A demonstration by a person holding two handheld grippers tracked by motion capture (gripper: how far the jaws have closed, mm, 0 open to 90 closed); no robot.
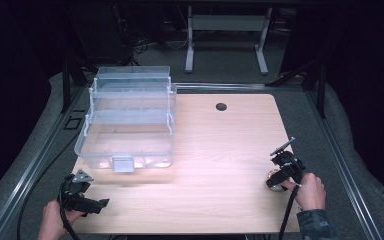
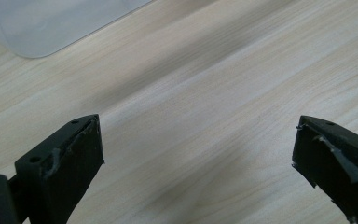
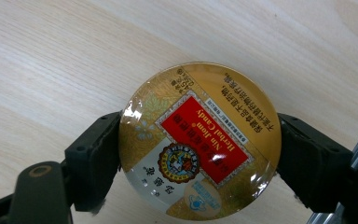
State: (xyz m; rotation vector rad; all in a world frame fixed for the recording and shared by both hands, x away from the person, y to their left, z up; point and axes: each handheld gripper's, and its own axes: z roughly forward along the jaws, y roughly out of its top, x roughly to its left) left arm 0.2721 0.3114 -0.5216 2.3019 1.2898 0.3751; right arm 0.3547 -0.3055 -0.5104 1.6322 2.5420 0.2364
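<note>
Right gripper view: the right tool (image 3: 198,154) clamps a round candy tin (image 3: 199,140), low over the table (image 3: 51,60). Left tool (image 2: 198,154) waits wide open, empty. Judging by this, the tin is grasped but not yet in the clear box (image 1: 130,107), upper left in the high view.

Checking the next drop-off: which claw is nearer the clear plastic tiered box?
Left. The left claw sits just below the clear plastic tiered box; the right claw is across the table.

We see the round gold candy tin with its red label (image 3: 199,142) cut off at the frame's bottom edge in the right gripper view; in the high view the right gripper (image 1: 281,176) largely covers it, lettering unreadable.
</note>
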